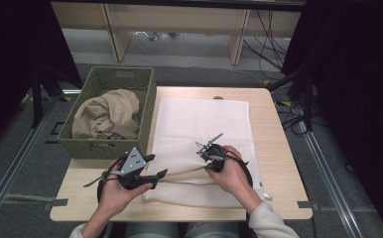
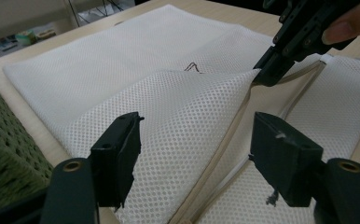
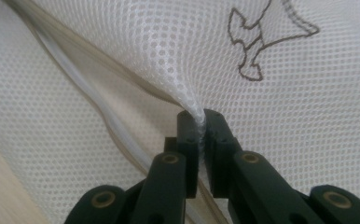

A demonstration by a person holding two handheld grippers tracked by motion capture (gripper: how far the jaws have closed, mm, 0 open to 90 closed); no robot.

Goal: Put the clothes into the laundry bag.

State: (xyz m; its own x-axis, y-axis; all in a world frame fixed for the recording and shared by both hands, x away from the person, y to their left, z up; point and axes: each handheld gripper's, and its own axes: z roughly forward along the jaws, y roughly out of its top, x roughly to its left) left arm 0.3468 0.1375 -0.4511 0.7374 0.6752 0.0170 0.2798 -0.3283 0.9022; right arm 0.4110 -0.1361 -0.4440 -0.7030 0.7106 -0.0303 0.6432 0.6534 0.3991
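A white mesh laundry bag (image 1: 204,121) lies flat on the wooden table (image 1: 274,148). Its zipper opening (image 2: 229,140) gapes along the near side. My right gripper (image 1: 204,154) is shut on the upper mesh layer at that opening and lifts it slightly. In the right gripper view the mesh (image 3: 122,56) is pinched between the closed jaws of the right gripper (image 3: 200,122). My left gripper (image 1: 156,165) is open at the bag's near left. In its own view the left gripper (image 2: 194,135) straddles the raised mesh flap (image 2: 122,60) without touching it, and the right gripper (image 2: 264,72) holds the flap's edge.
A green woven basket (image 1: 147,109) with a crumpled beige cloth (image 1: 105,114) in it stands at the table's left, close to the bag. Its wall (image 2: 1,154) is just left of my left gripper. A small dark outline print (image 3: 257,42) marks the mesh.
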